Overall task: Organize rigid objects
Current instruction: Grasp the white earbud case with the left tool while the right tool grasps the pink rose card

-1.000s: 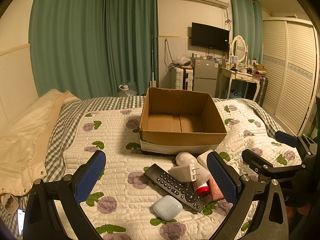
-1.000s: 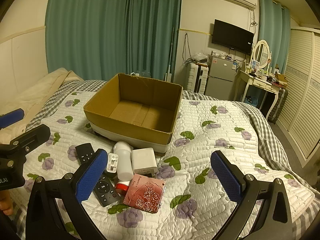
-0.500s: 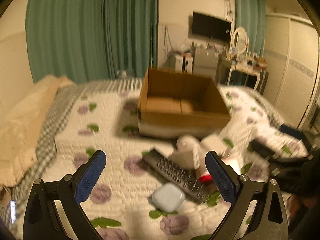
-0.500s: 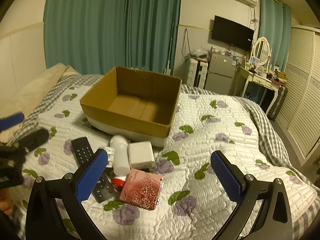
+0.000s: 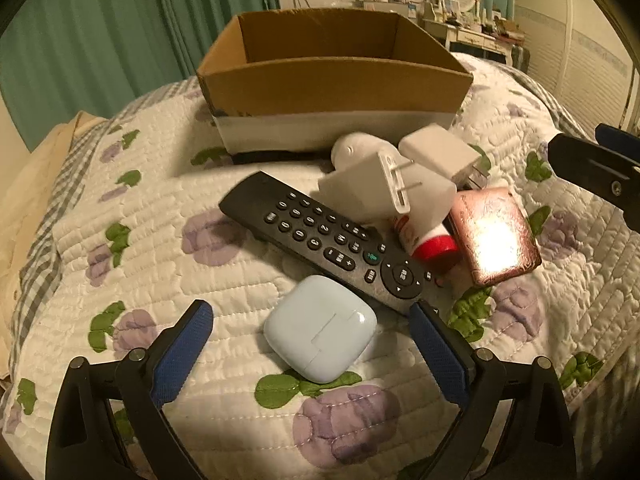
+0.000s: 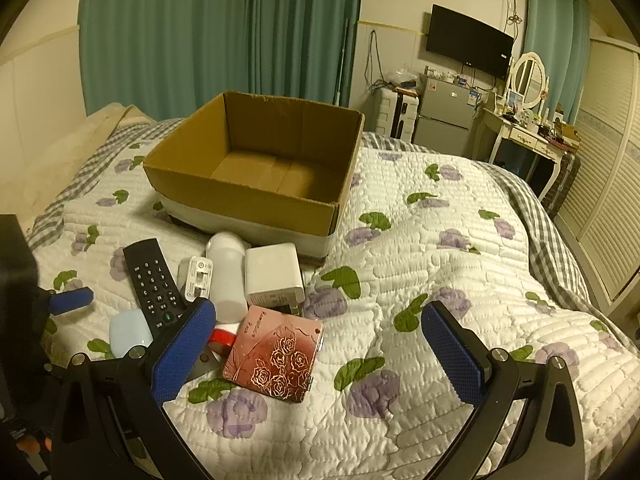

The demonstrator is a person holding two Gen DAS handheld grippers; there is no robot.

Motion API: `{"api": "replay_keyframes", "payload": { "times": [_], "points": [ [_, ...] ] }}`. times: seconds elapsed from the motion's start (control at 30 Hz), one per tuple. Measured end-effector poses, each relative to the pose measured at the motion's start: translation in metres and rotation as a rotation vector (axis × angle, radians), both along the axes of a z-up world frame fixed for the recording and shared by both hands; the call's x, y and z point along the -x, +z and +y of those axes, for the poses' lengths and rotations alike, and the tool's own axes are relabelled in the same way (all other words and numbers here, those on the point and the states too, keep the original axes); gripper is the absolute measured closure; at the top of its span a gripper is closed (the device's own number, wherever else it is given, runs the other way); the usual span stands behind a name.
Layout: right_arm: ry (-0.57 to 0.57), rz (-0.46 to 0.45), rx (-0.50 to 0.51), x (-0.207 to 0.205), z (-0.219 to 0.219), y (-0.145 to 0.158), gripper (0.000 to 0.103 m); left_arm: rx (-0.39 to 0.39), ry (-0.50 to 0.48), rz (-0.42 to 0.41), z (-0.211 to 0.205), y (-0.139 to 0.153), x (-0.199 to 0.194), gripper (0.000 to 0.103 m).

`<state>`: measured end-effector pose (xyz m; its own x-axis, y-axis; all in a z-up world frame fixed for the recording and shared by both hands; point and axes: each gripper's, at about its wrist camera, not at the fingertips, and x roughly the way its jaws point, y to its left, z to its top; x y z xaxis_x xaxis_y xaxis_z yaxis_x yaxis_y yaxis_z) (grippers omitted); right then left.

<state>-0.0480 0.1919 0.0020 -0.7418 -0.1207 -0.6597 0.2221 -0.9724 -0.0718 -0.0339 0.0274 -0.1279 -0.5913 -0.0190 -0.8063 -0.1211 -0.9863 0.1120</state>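
White quilted bedspread (image 5: 208,280) with purple flowers and green leaves covers the bed where all things lie. Nearest to the left gripper (image 5: 310,346), whose blue-padded fingers are spread wide and grasp nothing, rests a pale blue rounded earbud case (image 5: 320,328), lying between the two fingers without touching them. Just behind it lies a long black remote control (image 5: 328,240), set diagonally. Against the remote rest a white plug adapter (image 5: 372,192) with two metal prongs, a white bottle with a red cap (image 5: 424,236) lying on its side, a second white square charger (image 5: 438,154), and a flat pink case with rose pattern (image 5: 494,236).

The right gripper (image 6: 318,348) hangs over the quilt beside this pile, its fingers also wide apart and holding nothing; the pink case (image 6: 276,354) is near its left finger.

Farther back stands an open brown cardboard box (image 6: 240,196) with a white band around its base. Its floor shows only bare cardboard.
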Motion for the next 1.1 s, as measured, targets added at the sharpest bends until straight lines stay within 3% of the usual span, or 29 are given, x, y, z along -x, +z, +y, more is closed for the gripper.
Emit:
{"api": "replay_keyframes", "payload": {
  "times": [0.13, 0.2, 0.27, 0.5, 0.77, 1.07, 1.1],
  "points": [
    [0.003, -0.008, -0.01, 0.0, -0.002, -0.002, 0.0, -0.044, -0.018, -0.036, -0.001, -0.004, 0.006, 0.014],
    [0.003, -0.012, -0.015, 0.001, -0.003, -0.005, 0.0, -0.063, -0.035, -0.049, -0.001, -0.005, 0.007, 0.024],
    [0.004, -0.019, -0.024, 0.002, -0.004, -0.009, 0.0, -0.059, -0.035, -0.054, 0.0, -0.005, 0.006, 0.045],
    [0.002, -0.06, -0.06, 0.006, -0.007, -0.025, 0.0, -0.052, -0.029, -0.005, -0.001, 0.012, -0.001, 0.045],
    [0.016, -0.153, -0.087, 0.019, -0.02, -0.059, 0.0, -0.089, 0.05, 0.067, -0.021, 0.036, 0.001, 0.045],
    [0.017, -0.272, 0.022, 0.042, -0.027, -0.083, 0.0, -0.106, 0.059, 0.08, -0.024, 0.039, 0.0, 0.045],
    [0.03, -0.281, 0.031, 0.042, -0.029, -0.085, 0.004, -0.11, 0.06, 0.082, -0.024, 0.04, -0.001, 0.045]
  ]
}}
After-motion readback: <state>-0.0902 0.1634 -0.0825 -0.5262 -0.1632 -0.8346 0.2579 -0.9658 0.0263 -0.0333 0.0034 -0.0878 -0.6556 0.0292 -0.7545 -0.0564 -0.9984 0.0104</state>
